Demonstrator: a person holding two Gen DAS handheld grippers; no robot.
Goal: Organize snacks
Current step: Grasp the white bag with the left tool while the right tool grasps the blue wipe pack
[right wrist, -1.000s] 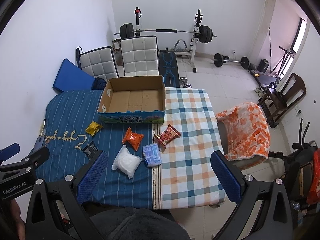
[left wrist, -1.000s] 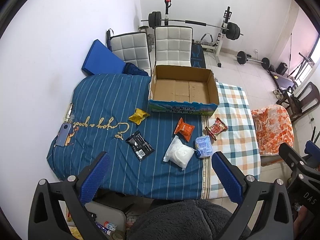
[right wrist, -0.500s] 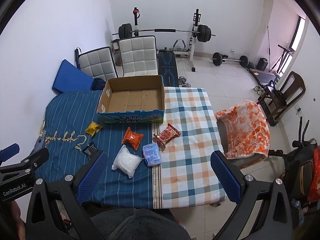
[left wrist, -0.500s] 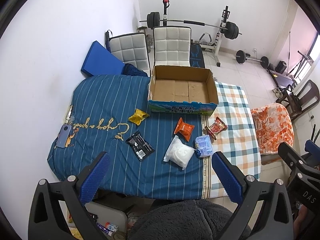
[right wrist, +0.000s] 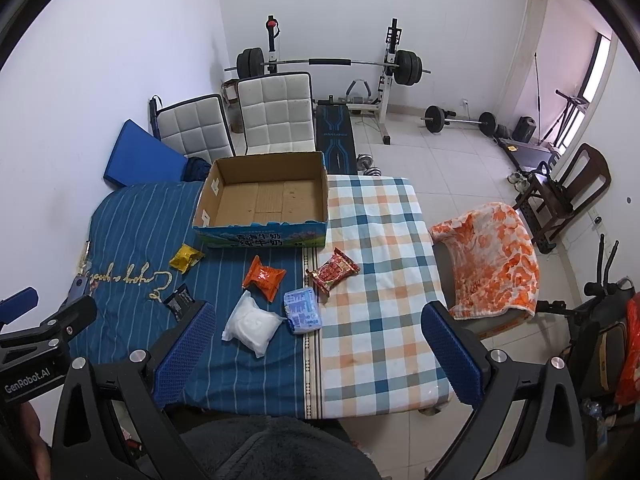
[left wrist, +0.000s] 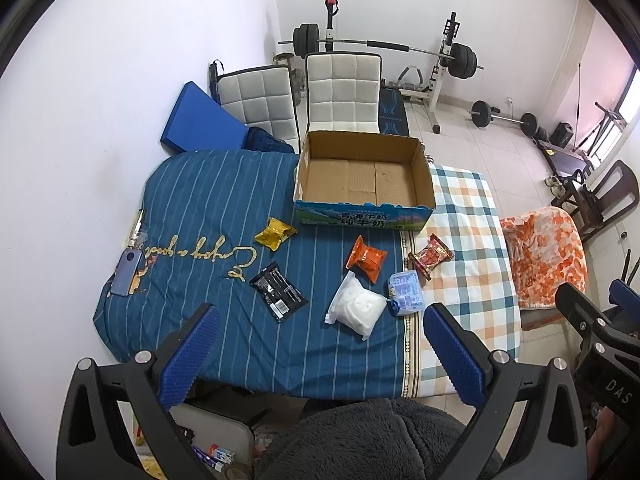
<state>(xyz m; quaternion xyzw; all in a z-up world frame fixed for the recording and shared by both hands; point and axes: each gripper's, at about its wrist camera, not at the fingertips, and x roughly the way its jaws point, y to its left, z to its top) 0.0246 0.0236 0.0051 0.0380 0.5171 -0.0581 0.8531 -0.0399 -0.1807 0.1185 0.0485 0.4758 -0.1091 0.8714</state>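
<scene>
Matt corrugated cardboard box (left wrist: 362, 178), glossy plastic snack packets (left wrist: 366, 258), striped cloth cover (left wrist: 208, 196).

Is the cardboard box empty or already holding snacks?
Empty. The cardboard box shows only its bare brown floor in both views, and all six snack packets, such as the orange packet, lie outside it on the bedspread.

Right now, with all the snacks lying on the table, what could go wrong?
The white packet and light blue packet lie touching, so a grab for one might drag both. The phone lies near the table's left edge and could get knocked off. The black packet lies flat, so fingers may slip.
</scene>
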